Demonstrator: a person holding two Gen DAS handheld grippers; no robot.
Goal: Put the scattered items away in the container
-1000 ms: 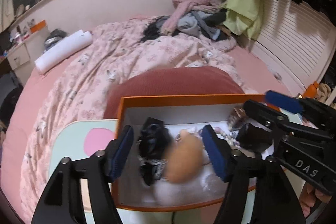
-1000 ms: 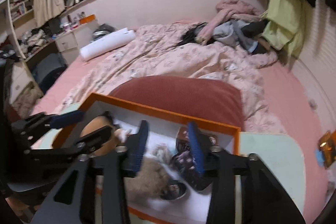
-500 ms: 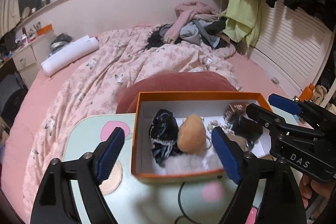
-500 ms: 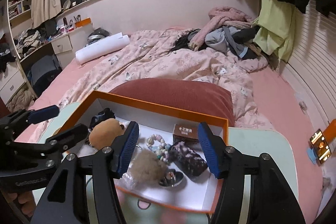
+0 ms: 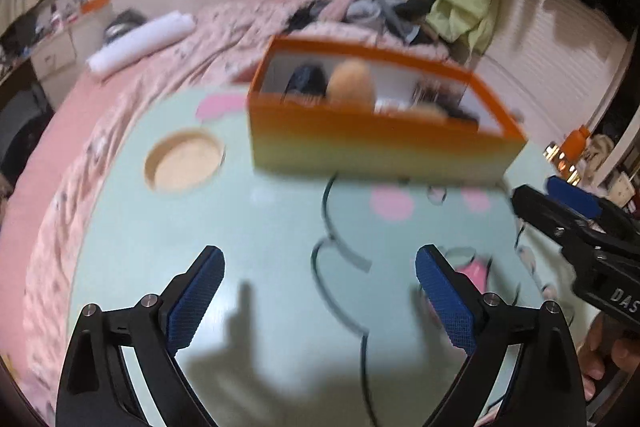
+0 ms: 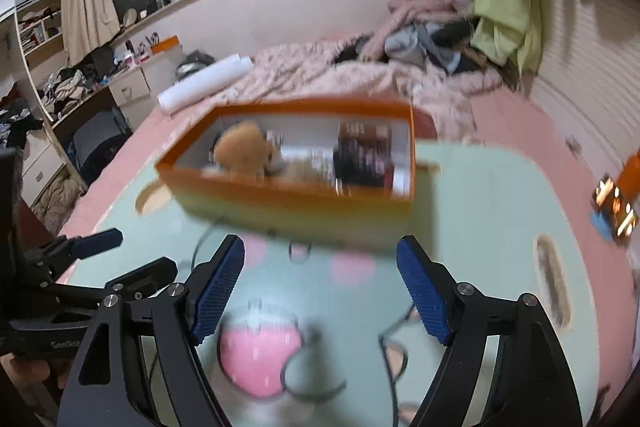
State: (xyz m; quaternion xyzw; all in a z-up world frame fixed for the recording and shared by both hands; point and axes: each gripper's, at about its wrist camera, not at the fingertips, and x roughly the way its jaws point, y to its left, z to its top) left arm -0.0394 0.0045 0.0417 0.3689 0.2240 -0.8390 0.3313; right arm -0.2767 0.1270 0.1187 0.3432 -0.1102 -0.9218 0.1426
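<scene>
Both wrist views are motion-blurred. An orange cardboard box (image 5: 384,143) with white inner walls, rectangular and shallow, stands on a smooth pale mint-green tabletop (image 5: 260,235) printed with pink blotches and dark curved outlines. Seen from the left wrist, the box lies toward twelve o'clock, well ahead of the fingertips; from the right wrist it is likewise at twelve o'clock (image 6: 296,195). Inside it sit a fuzzy tan plush ball (image 6: 240,151), a dark crumpled item (image 5: 306,81) beside the ball, and a dark patterned boxy object (image 6: 364,159) at the box's right end; finer detail is lost to blur. The left gripper (image 5: 320,291) has its black arms spread wide, its ribbed blue pads (image 5: 196,299) far apart and holding nothing, above bare tabletop. The right gripper (image 6: 320,287) is equally wide open and empty, blue textured pads (image 6: 218,289) over the pink print. A round, shallow, wood-coloured recess (image 5: 184,163) sits in the tabletop at ten o'clock of the left view. Beyond the table lies a bed with a rumpled pink floral quilt (image 6: 320,67) and a white paper roll (image 6: 206,83).
</scene>
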